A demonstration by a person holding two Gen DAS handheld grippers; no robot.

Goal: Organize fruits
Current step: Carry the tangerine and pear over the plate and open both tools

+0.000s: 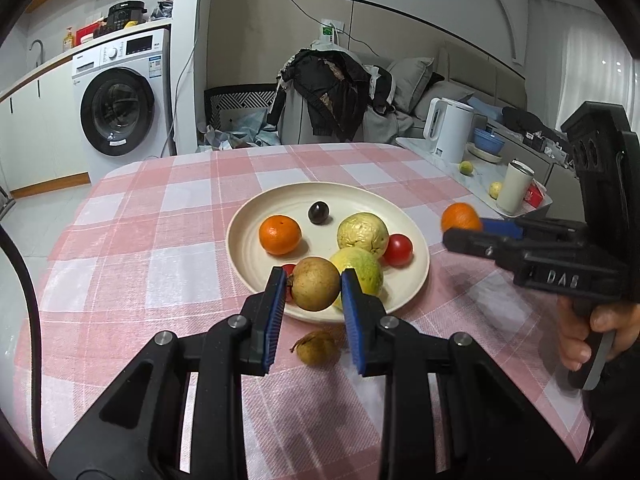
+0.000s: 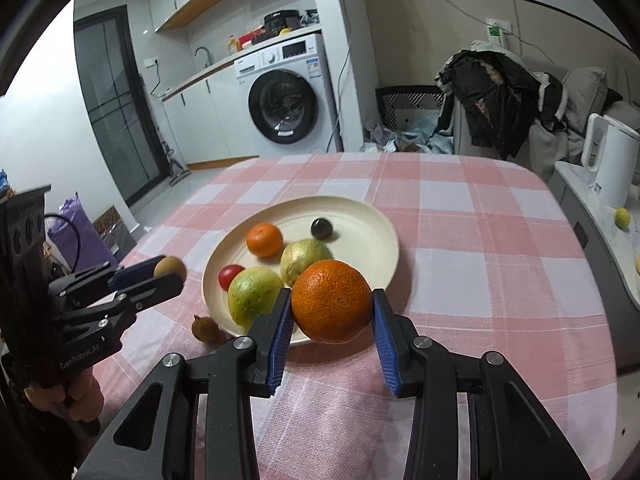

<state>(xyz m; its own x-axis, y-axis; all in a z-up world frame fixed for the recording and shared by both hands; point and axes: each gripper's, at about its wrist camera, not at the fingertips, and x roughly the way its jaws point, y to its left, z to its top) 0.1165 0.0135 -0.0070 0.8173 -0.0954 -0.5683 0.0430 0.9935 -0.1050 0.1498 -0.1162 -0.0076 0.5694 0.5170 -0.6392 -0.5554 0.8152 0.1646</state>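
Over a checked desk, the left tool pinched a brown fruit above the plate rim. The right tool clamped an orange near the plate. Either round fruit could slip and roll off, given the small contact.

Both wrist cams low and close over the table, facing 12 o'clock. Shared: cream plate, washing machine behind.

Even indoor light, soft shadows under fruit, strong fisheye bending, dark vignetted corners, slight motion blur.
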